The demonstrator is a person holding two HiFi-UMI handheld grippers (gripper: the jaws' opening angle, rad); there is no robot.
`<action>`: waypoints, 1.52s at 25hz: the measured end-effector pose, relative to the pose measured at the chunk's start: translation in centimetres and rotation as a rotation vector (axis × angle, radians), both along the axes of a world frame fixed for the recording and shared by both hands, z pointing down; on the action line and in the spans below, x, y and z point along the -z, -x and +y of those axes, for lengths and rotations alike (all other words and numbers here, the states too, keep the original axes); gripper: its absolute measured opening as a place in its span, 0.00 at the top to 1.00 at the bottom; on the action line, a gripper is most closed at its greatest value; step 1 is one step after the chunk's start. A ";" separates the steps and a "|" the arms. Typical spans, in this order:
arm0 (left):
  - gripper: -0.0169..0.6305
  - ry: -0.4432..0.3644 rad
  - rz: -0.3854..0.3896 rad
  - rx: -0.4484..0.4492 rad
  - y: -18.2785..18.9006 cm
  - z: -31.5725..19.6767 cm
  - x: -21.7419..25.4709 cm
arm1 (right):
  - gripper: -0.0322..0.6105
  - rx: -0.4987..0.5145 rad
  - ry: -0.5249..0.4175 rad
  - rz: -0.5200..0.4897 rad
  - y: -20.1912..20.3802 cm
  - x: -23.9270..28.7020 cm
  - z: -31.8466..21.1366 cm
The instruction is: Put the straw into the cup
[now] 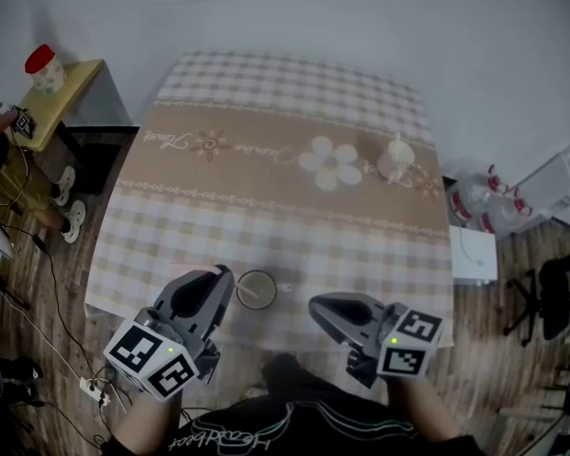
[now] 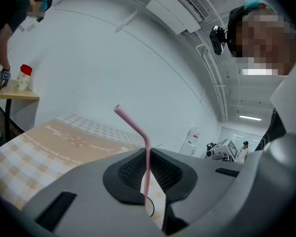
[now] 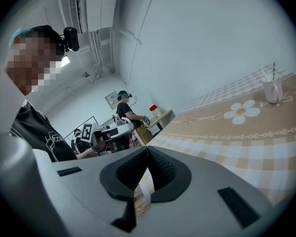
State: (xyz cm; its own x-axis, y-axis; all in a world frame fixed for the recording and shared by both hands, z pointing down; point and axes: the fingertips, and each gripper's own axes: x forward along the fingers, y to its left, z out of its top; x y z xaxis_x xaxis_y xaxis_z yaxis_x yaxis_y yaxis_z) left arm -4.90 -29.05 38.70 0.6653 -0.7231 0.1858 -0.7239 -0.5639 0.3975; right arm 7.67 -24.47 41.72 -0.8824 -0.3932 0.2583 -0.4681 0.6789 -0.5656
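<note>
From the head view, your left gripper (image 1: pixel 220 278) is right beside the cup (image 1: pixel 256 290), which stands near the front edge of the table (image 1: pixel 266 217). Your right gripper (image 1: pixel 318 307) waits on the other side of that cup, a little apart from it. I count two grippers and two cups: the near cup and a far cup (image 1: pixel 396 160) by the flower print. There is also one jar with a red lid (image 1: pixel 43 67) on a small side table. In the left gripper view, the jaws are nearly together and pinch one pink straw (image 2: pixel 147 162). It stands upright, with its bent top leaning away. Its low end points down at a dark round rim, which looks like the cup. So I think you are at the step of putting the straw in. Next you need to line the low end up over the cup mouth, bring it down inside, then let go. In the right gripper view, the jaws are closed together with nothing between them, and the far cup seems to have straws in it
</note>
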 end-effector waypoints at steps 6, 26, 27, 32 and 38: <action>0.94 0.024 0.033 0.019 -0.1 -0.7 -2.5 | 0.93 -0.007 0.025 0.004 -0.1 -1.1 -0.7; 0.94 0.096 0.017 0.053 -1.1 -1.8 -7.5 | 0.93 -0.014 0.061 -0.007 -1.0 -2.8 -2.5; 0.94 0.098 0.017 0.052 -1.2 -1.8 -7.5 | 0.93 -0.015 0.063 -0.007 -1.0 -2.8 -2.5; 0.94 0.117 0.014 0.059 -1.1 -1.8 -8.2 | 0.93 0.000 0.067 -0.002 -0.8 -3.1 -2.5; 0.94 0.135 0.038 0.053 -0.9 -2.1 -8.4 | 0.93 0.008 0.078 -0.026 -0.4 -2.9 -2.6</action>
State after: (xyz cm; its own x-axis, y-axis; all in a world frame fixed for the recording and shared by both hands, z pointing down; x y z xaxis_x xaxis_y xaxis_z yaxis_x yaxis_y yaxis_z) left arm -3.98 -31.15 47.15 0.6349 -0.7277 0.2597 -0.7346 -0.4643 0.4948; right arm 8.07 -27.08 44.63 -0.8923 -0.3657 0.2648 -0.4473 0.6360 -0.6288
